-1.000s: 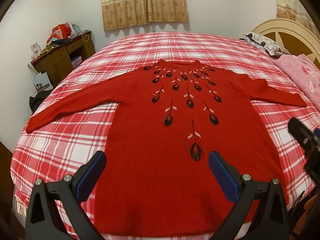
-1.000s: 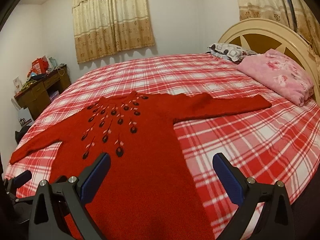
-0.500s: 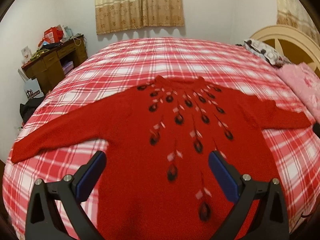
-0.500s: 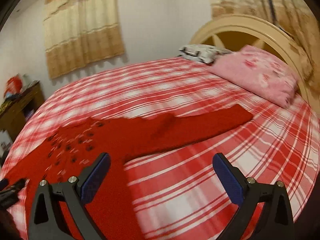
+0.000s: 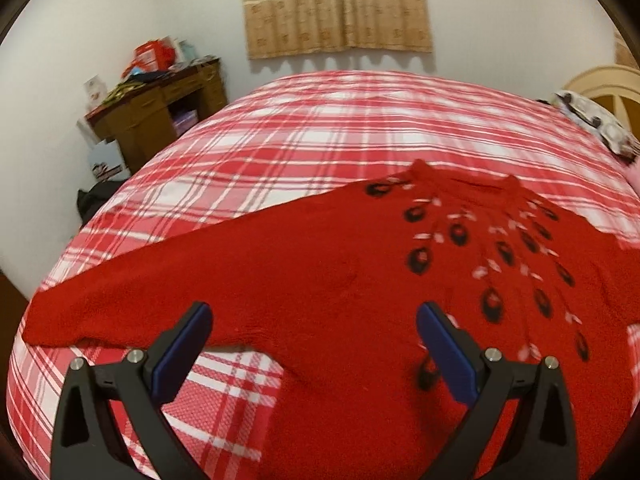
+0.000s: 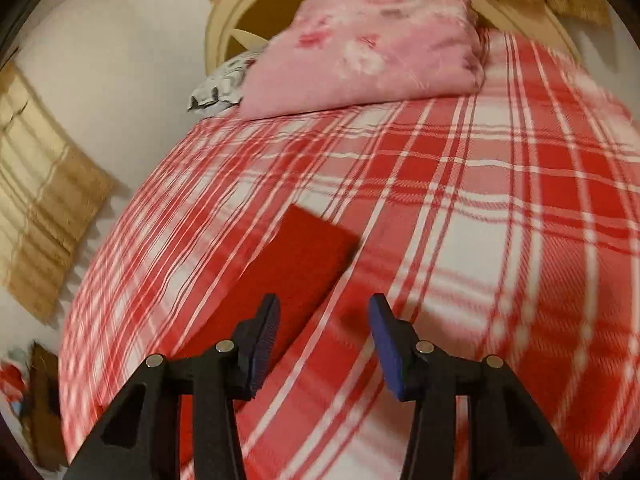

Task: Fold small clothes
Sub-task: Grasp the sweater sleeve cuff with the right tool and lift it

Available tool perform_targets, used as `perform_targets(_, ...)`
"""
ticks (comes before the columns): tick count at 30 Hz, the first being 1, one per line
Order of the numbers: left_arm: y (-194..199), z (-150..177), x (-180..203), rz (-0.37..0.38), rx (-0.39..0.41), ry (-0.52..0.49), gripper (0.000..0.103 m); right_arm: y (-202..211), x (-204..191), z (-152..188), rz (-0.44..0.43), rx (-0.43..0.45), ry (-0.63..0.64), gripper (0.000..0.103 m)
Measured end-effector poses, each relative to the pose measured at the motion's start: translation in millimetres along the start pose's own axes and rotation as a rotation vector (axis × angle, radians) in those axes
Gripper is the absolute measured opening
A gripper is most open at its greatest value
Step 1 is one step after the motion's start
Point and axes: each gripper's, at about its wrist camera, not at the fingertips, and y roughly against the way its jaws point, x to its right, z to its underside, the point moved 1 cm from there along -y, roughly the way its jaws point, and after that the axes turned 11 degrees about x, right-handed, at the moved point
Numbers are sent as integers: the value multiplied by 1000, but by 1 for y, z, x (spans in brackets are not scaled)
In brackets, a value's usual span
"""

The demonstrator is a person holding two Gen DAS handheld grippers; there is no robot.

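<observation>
Both grippers have swung outward toward the sleeves of the red sweater (image 5: 320,280), spread flat on the plaid bed (image 5: 340,128). Left gripper (image 5: 314,354) hangs released over the left sleeve; right gripper (image 6: 324,340) is closing, nothing pinched, likely lining up for the cuff (image 6: 316,240).

One red sweater (image 5: 320,280), two pillows (image 6: 360,48) (one pink), one desk (image 5: 160,116).

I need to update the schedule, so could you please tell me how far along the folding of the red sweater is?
Done: the red sweater lies spread flat on the plaid bedspread. In hand: the right tool is closing over the cuff of one sleeve, not yet pinching it, while the left tool hangs open above the other sleeve. Left: every fold; none shows yet.
</observation>
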Motion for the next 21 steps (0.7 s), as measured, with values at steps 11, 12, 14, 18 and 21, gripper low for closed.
perform_targets(11, -31, 27, 0, 16, -104, 71, 103, -57, -23, -3, 53, -64, 118, 47)
perform_targets(12, -31, 28, 0, 20, -108, 74, 103, -59, -26, -2, 68, -61, 142, 41)
perform_targets(14, -35, 31, 1, 46, -133, 75, 103, -63, -31, 0, 82, -57, 188, 21)
perform_targets(18, -39, 31, -6, 85, -142, 124, 103, -67, -32, 0, 71, -65, 239, 6)
perform_targets(21, -38, 31, -5, 81, -138, 118, 103, -55, -33, -4, 29, -51, 219, 5)
